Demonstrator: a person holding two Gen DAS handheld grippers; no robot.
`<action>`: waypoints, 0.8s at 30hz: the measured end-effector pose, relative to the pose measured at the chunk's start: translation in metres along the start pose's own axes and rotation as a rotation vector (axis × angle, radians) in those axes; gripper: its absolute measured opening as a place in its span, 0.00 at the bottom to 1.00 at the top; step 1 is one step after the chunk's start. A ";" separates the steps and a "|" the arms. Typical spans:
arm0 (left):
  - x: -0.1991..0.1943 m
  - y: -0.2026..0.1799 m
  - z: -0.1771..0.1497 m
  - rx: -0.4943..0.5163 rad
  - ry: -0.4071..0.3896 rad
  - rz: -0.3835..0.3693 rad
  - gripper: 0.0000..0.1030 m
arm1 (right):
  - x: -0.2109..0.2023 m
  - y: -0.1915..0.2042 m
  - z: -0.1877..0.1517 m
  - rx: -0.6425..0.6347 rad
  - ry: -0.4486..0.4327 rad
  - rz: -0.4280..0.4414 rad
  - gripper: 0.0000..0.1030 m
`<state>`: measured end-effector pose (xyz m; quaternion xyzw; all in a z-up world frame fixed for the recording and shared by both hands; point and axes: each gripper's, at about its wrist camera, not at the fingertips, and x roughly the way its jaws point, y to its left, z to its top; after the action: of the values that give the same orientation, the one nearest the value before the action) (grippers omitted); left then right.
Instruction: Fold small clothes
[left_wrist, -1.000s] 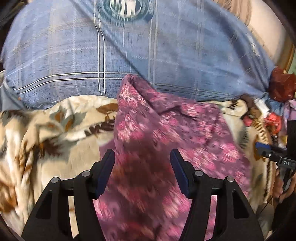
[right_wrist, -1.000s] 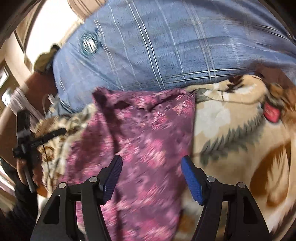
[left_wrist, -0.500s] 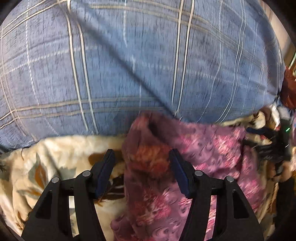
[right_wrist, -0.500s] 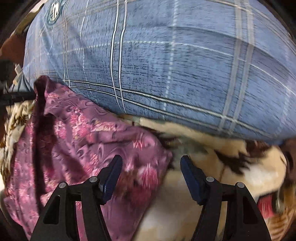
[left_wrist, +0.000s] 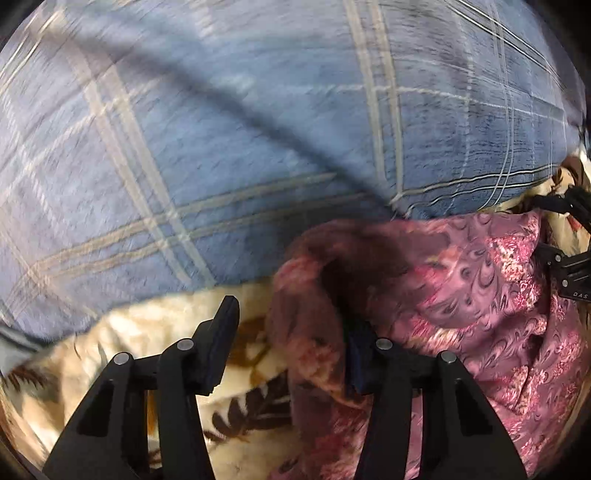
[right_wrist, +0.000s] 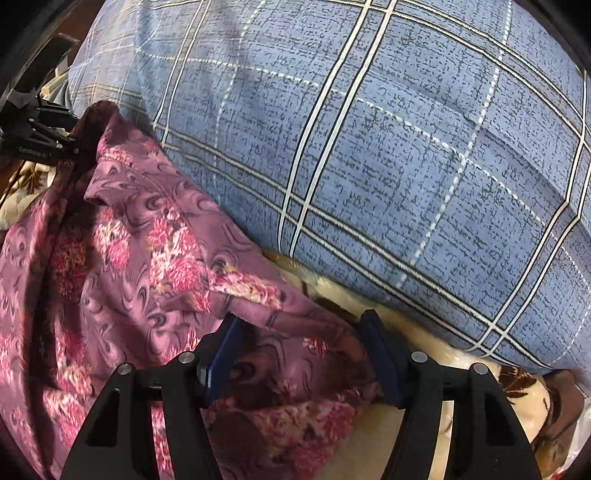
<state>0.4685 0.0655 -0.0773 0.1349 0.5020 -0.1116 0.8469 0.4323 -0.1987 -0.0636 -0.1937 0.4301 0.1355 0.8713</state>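
Closing around corners of the purple floral garment (right_wrist: 122, 266), the left gripper (left_wrist: 291, 343) and right gripper (right_wrist: 301, 345) are not yet pinching it beside the blue plaid pillow (right_wrist: 388, 155).

"DAS" shows on the right gripper (left_wrist: 570, 273)

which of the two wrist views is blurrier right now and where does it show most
Left wrist view: clearly blurrier, the blue plaid pillow smeared into streaks, the purple floral garment soft near the fingers. Right wrist view: far crisper, the pillow's weave and white lines sharp. Both: fisheye bulge, dark corners.
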 end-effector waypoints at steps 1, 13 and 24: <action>0.000 -0.005 0.004 0.018 0.001 0.007 0.49 | 0.000 -0.001 0.002 0.009 -0.003 -0.005 0.63; -0.056 0.018 -0.007 -0.046 -0.185 -0.074 0.04 | -0.041 -0.071 0.007 0.417 -0.085 0.257 0.06; -0.243 0.008 -0.146 -0.120 -0.311 -0.300 0.04 | -0.236 -0.004 -0.091 0.436 -0.236 0.465 0.06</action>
<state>0.2369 0.1360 0.0704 -0.0107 0.3855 -0.2259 0.8945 0.2306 -0.2601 0.0758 0.1173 0.3779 0.2571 0.8817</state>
